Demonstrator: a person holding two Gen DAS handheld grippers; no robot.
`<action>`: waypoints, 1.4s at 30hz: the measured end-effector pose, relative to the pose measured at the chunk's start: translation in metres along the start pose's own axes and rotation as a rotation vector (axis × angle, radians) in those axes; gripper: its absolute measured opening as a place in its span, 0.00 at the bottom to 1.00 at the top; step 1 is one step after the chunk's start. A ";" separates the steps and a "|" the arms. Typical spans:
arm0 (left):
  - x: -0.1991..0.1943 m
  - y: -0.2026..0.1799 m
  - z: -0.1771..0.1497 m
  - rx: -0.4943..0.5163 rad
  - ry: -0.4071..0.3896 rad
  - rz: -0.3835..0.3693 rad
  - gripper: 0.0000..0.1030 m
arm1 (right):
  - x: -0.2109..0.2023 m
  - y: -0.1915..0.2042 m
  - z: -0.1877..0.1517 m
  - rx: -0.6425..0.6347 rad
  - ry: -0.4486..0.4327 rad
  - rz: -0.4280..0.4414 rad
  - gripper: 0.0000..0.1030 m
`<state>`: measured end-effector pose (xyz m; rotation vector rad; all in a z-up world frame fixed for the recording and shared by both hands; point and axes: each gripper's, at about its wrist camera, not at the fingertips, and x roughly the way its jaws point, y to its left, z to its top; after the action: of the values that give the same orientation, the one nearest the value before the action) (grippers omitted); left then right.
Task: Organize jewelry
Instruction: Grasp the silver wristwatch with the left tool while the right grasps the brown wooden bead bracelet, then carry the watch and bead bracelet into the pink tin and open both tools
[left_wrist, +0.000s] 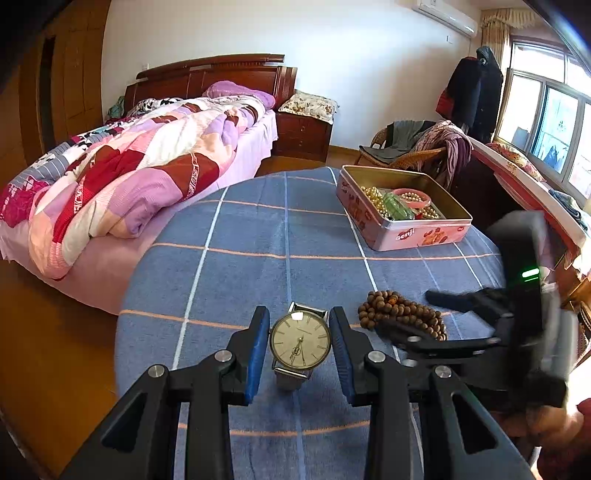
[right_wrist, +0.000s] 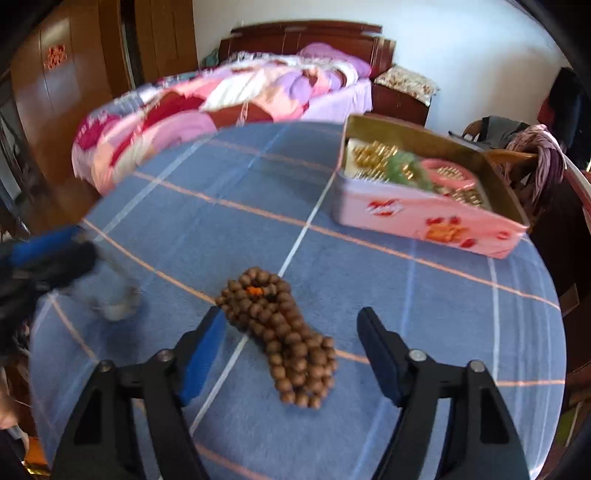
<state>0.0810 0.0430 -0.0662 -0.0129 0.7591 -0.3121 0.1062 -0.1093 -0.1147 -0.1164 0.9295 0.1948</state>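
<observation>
A wristwatch (left_wrist: 300, 341) with a pale dial and metal strap lies on the blue checked tablecloth (left_wrist: 240, 236). My left gripper (left_wrist: 300, 334) is open, its blue pads on either side of the watch, not touching it. A coil of brown wooden beads (left_wrist: 400, 314) lies to the watch's right; it also shows in the right wrist view (right_wrist: 286, 338). My right gripper (right_wrist: 291, 339) is open and straddles the beads. It is also in the left wrist view (left_wrist: 424, 317). A pink tin (left_wrist: 402, 206) holds gold beads, a green piece and a pink bangle (left_wrist: 412, 196).
The round table's edge (left_wrist: 123, 295) drops to a wooden floor on the left. A bed (left_wrist: 122, 166) with a patchwork quilt stands beyond. A wicker chair (left_wrist: 410, 147) with clothes and a window ledge are at the right. The left gripper (right_wrist: 48, 254) appears blurred in the right wrist view.
</observation>
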 end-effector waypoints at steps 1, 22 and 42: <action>-0.001 0.000 0.000 0.001 -0.002 0.003 0.33 | 0.002 0.000 -0.003 0.001 0.010 0.003 0.61; -0.042 -0.052 0.013 0.081 -0.082 0.000 0.33 | -0.139 -0.033 -0.023 0.341 -0.287 -0.058 0.24; -0.068 -0.087 0.022 0.120 -0.159 -0.073 0.33 | -0.177 -0.038 -0.027 0.374 -0.391 -0.150 0.24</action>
<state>0.0258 -0.0226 0.0066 0.0472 0.5827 -0.4206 -0.0097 -0.1718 0.0125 0.1926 0.5509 -0.0957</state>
